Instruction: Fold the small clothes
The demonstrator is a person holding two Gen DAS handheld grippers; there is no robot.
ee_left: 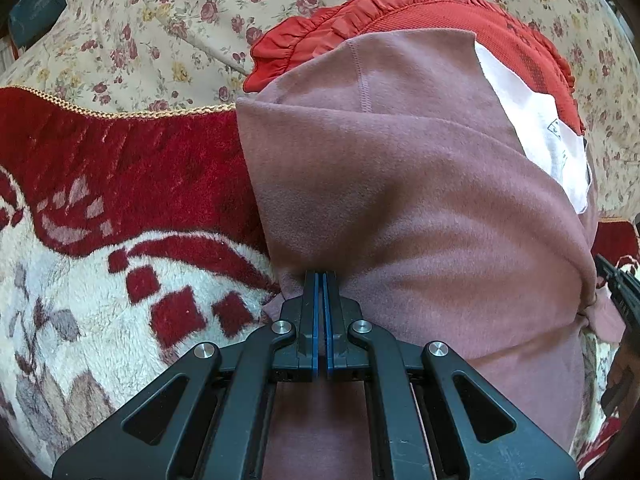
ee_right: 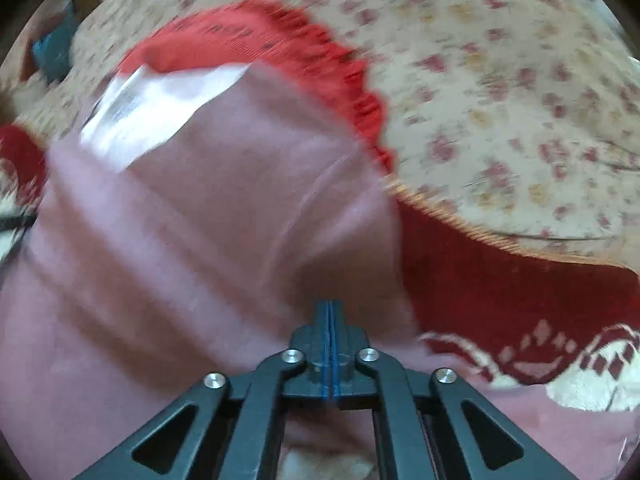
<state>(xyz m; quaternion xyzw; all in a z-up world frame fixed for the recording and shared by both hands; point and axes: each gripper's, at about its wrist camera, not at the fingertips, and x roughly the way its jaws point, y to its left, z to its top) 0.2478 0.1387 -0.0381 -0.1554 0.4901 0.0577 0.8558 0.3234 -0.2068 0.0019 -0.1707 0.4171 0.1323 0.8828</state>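
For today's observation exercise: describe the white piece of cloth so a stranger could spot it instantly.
Start at the big dusty-pink garment draped across the middle. At its upper right edge, a white cloth peeks out, against the red ruffled garment. It is the only plain white item, with small dark print.

Daylit, fisheye-warped (right view motion-blurred).

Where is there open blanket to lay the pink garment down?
Free: the red-and-cream plush blanket left of the mauve fleece garment, and again at its right edge. Crowded: straight ahead, where the red ruffled cloth and a white cloth lie under the garment.
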